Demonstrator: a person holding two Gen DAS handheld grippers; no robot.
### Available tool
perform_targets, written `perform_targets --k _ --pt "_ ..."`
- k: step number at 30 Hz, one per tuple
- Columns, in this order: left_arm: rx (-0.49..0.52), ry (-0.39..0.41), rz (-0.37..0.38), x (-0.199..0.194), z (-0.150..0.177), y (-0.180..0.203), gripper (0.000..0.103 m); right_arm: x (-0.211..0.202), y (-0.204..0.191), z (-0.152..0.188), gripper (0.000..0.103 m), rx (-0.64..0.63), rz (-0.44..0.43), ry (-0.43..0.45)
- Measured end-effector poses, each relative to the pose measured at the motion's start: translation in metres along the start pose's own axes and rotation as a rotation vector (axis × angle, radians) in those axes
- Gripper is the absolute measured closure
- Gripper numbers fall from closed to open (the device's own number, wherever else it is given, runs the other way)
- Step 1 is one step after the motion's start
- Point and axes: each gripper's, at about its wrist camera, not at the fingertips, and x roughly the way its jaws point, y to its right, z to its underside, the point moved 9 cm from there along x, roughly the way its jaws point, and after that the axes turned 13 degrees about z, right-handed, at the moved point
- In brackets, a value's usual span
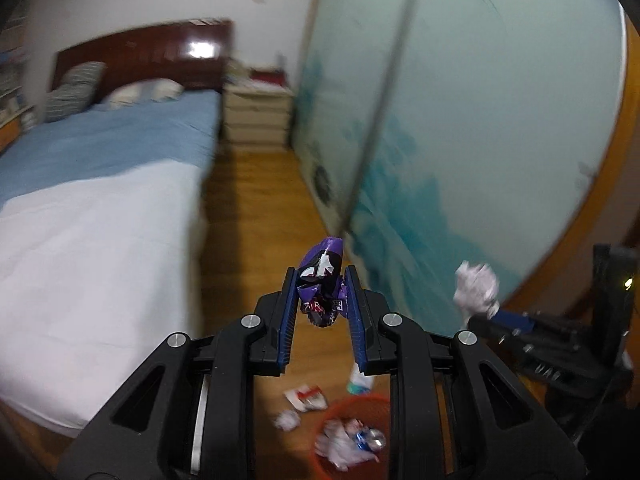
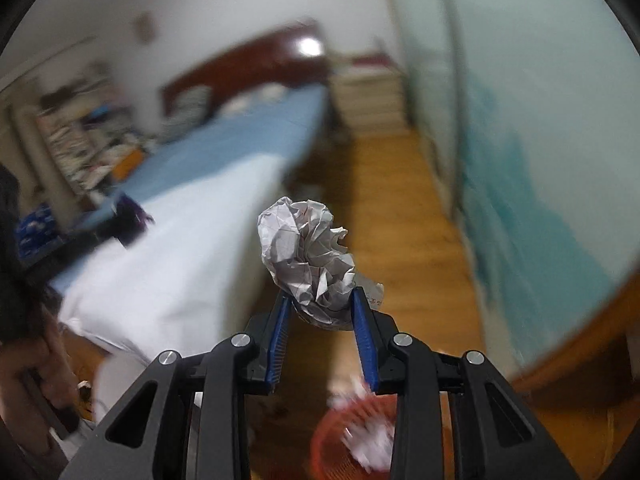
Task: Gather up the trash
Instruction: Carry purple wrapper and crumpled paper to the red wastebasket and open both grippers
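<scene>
My left gripper (image 1: 322, 276) is shut on a crumpled purple wrapper (image 1: 323, 280) and holds it high above the wooden floor. My right gripper (image 2: 320, 294) is shut on a crumpled white paper ball (image 2: 306, 256); that ball also shows at the right of the left wrist view (image 1: 476, 288). A red mesh trash basket (image 1: 340, 408) stands on the floor below, with white paper and a crushed can (image 1: 370, 438) inside. It shows blurred in the right wrist view (image 2: 332, 432).
Loose trash lies on the floor by the basket: a red-and-white wrapper (image 1: 306, 397), a small paper ball (image 1: 287, 420), a white-teal item (image 1: 359, 382). A bed (image 1: 92, 216) fills the left. A teal sliding wardrobe door (image 1: 460, 120) runs along the right. A nightstand (image 1: 256, 116) stands far back.
</scene>
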Motion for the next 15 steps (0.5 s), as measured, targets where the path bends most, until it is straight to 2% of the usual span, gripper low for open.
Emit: perform_targets --k 3,6,8,9,13,15 --pt "0.033 -0.135 0.037 0.056 0.038 0.030 0.080 0.028 0.045 0.050 0.071 0.046 0.041 -0.105" --pt "0.063 -0.264 0.035 0.103 0.082 0.044 0.080 0.071 0.077 0.116 0.071 0.050 0.106 -0.223" --pt "0.063 -0.335 0.041 0.125 0.108 0.048 0.080 0.097 0.096 0.165 0.071 0.141 0.093 -0.352" --pt "0.063 -0.379 0.040 0.135 0.123 0.047 0.080 0.102 0.102 0.180 0.071 0.154 0.093 -0.383" --pt "0.041 -0.494 0.059 0.157 0.161 0.052 0.080 0.106 0.109 0.205 0.071 0.156 0.068 -0.424" --pt "0.050 -0.526 0.062 0.164 0.168 0.058 0.080 0.105 0.120 0.211 0.069 0.147 0.071 -0.432"
